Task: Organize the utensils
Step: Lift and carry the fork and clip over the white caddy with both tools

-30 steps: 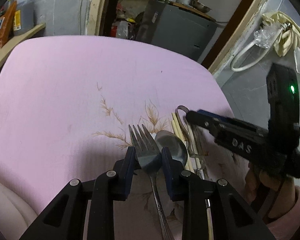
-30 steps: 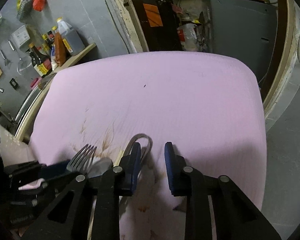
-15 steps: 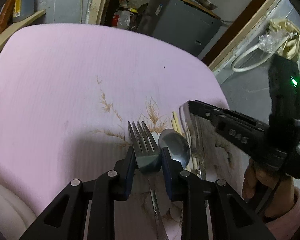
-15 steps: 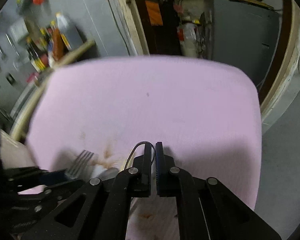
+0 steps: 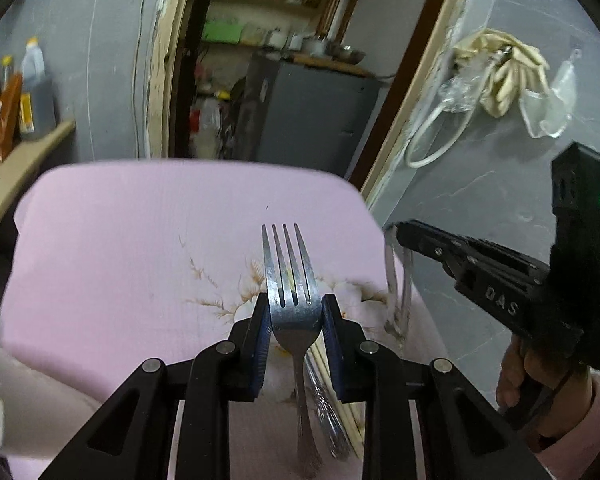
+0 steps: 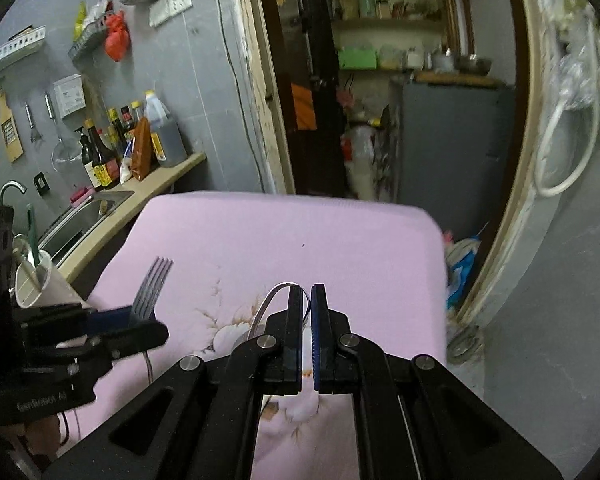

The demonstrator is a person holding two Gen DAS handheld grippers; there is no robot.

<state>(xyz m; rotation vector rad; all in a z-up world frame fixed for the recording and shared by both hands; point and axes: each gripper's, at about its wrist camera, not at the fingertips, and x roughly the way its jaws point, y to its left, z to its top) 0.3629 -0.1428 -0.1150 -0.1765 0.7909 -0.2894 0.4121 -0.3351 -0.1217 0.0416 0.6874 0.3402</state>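
Note:
My left gripper (image 5: 295, 316) is shut on a steel fork (image 5: 288, 276), tines pointing away, lifted above the pink cloth (image 5: 140, 240). The fork also shows in the right wrist view (image 6: 150, 284). My right gripper (image 6: 306, 304) is shut on a bent metal utensil with a looped end (image 6: 274, 294), which hangs from its tips in the left wrist view (image 5: 396, 292). Chopsticks (image 5: 342, 408) and a spoon handle (image 5: 324, 404) lie on the cloth under the fork.
A white cup (image 6: 40, 280) holding utensils stands at the table's left edge. A counter with a sink (image 6: 84, 212) and bottles (image 6: 100, 156) is at the left. A doorway and grey cabinet (image 6: 452, 140) lie beyond the table.
Both grippers have risen off the cloth. The left lifted the fork up. The right closed on the looped metal utensil and lifted it.

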